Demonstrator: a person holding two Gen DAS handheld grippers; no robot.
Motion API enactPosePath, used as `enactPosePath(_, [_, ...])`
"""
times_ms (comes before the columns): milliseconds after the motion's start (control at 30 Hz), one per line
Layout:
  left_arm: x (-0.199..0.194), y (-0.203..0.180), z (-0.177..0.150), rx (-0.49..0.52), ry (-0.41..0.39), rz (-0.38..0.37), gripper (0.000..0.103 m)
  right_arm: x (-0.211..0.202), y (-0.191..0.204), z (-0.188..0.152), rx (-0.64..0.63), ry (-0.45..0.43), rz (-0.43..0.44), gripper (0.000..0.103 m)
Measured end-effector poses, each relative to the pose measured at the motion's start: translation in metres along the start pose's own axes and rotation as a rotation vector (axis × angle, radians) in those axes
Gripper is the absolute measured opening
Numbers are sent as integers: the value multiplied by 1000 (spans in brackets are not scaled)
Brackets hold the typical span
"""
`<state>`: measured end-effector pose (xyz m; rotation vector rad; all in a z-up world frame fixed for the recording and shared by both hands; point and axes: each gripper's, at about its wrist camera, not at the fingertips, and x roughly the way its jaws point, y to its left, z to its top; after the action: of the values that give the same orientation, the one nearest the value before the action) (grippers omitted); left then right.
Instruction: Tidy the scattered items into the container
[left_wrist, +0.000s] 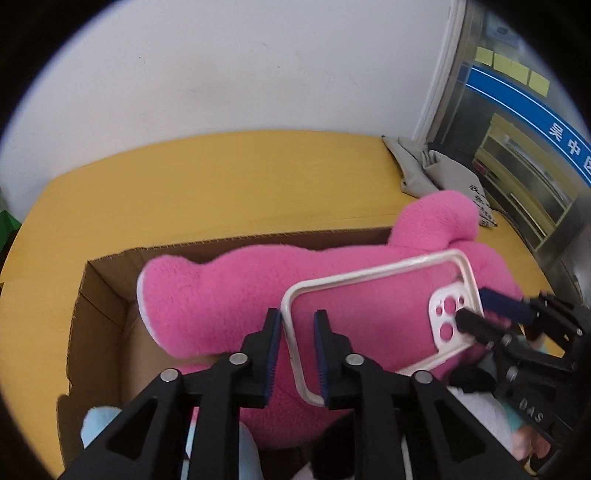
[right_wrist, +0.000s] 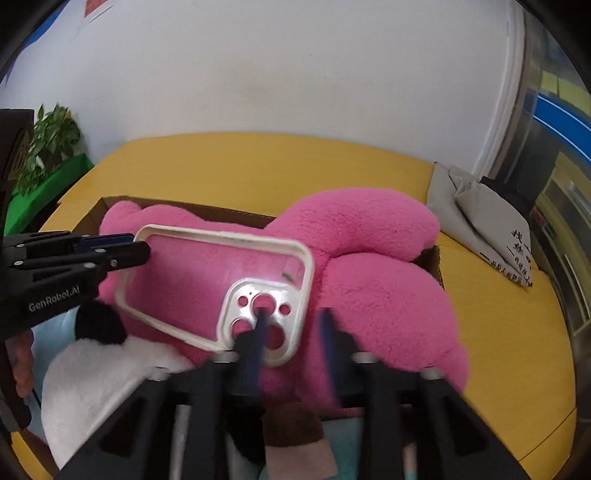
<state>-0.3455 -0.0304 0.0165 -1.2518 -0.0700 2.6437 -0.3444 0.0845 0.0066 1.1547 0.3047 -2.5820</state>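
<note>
Phone case: clear back, off-white bumper rim, white camera plate with round cut-outs. It lies on top of the pink plush toy that fills the cardboard box on the yellow table. Its long axis runs from the left gripper across to the right gripper, with the camera end at the right gripper. Left fingers straddle the rim at the plain end, slightly parted. Right fingers are spread and blurred, with one over the camera plate.
</note>
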Motion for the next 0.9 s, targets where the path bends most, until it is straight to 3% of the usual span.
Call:
enactPosePath(33, [-9,0,-3,-1,-16,-1,22,-8,2,-5,-5,-12,-6,84])
enactPosePath(67, [-23,2,-6,-8,-44,4,26,-16,2,-8,-2,-36,-18,95])
enactPosePath(133, [-54,2,-19,-12,-93,-7,56,-41,5,-16,-9,-86,3,96])
enactPosePath(233, [-102,3,-44,-11,-160,-35,79,-83,16,-34,-44,-132,75,97])
enactPosePath(433, [-164,-8,-114,-38,-190,-45,79,-157,37,-91,-61,-199,90,102])
enactPosePath(600, [-204,-34,-179,-46,-225,3,79,-183,41,-149,-38,-203,52,102])
enactPosePath(733, [-218,-47,-215,-75,-240,-9,79,-197,33,-180,9,-183,88,102])
enactPosePath(900, [-223,-61,-241,-143,-245,-42,79,-224,42,-215,-45,-199,66,102])
